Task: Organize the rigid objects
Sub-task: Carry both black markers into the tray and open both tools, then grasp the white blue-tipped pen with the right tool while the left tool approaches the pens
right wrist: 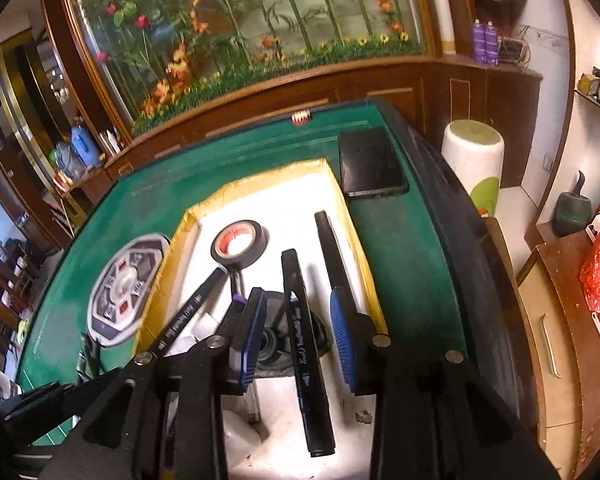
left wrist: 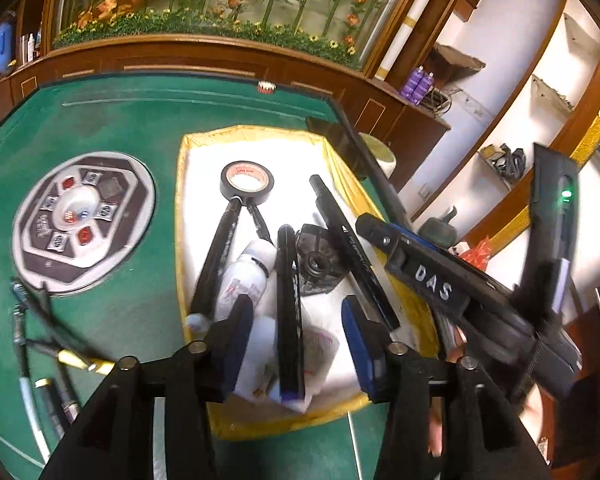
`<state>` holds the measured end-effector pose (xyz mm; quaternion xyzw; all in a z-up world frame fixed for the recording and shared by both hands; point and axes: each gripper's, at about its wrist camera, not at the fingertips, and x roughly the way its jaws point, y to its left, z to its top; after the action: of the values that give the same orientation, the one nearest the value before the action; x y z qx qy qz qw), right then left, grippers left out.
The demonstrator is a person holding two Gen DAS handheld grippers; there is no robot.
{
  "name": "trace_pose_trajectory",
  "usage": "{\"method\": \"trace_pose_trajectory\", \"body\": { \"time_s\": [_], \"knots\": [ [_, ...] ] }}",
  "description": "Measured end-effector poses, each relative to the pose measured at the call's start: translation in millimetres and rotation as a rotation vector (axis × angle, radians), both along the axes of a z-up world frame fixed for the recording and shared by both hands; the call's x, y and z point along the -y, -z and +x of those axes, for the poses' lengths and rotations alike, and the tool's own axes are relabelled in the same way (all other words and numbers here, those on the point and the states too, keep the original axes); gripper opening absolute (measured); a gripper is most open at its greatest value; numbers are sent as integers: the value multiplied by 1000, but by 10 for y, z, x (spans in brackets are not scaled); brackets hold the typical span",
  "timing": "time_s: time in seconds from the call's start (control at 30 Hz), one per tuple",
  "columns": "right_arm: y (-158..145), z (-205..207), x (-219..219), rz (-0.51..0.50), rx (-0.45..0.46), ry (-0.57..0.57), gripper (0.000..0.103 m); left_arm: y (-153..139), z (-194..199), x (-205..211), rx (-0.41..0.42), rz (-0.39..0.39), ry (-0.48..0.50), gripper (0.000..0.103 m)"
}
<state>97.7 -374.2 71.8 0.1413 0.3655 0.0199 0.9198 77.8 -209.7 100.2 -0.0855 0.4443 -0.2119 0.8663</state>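
Note:
A yellow-rimmed white tray on the green felt table holds a black tape roll, several black markers, a white bottle and a black round part. My left gripper hangs open over the tray's near end. A black marker lies between its blue pads without touching either. My right gripper is open too, and another black marker lies loose between its pads. In the left wrist view the right gripper's body reaches in from the right.
A round control panel is set in the felt left of the tray. Loose pens and a cable lie at the near left. A flat black box sits beyond the tray. A white cylinder stands off the table's right edge.

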Motion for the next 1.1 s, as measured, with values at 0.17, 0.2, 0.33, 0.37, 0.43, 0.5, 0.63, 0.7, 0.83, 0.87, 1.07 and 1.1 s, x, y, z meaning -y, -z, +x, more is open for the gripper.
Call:
{"method": "trace_pose_trajectory", "body": {
  "time_s": [0.17, 0.2, 0.33, 0.37, 0.43, 0.5, 0.63, 0.7, 0.83, 0.87, 1.07, 1.1],
  "knots": [
    [-107, -87, -8, 36, 60, -15, 32, -149, -337, -371, 28, -8, -20, 52],
    [-123, -102, -19, 41, 69, -21, 32, -165, -413, -474, 31, -3, -30, 52],
    [-187, -160, -155, 67, 101, -96, 32, -232, -775, -982, 59, 8, -87, 52],
    [-207, -182, -234, 63, 111, -134, 32, -257, -854, -1109, 72, 12, -106, 52],
    [-221, -213, -404, 69, 107, -231, 32, -310, -1041, -1420, 101, 38, -162, 52],
    [-201, -264, -638, 86, 78, -361, 32, -327, -1198, -1738, 115, 52, -230, 52],
    [-147, -618, -1491, 72, 13, -711, 32, -275, -1385, -2267, 114, 64, -346, 60],
    [-64, -911, -1971, 64, -41, -895, 30, -212, -1423, -2439, 105, 62, -387, 60],
    [135, -1444, -2697, -97, -95, -1104, 28, -120, -1425, -2592, 91, 56, -411, 60],
    [198, -1536, -2840, -137, -110, -1135, 28, -107, -1426, -2608, 90, 54, -410, 60],
    [426, -1730, -3207, -285, -149, -1208, 28, -31, -1465, -2683, 84, 33, -408, 60],
    [458, -1748, -3245, -319, -144, -1205, 28, -32, -1478, -2696, 81, 30, -409, 60]
  ]
}}
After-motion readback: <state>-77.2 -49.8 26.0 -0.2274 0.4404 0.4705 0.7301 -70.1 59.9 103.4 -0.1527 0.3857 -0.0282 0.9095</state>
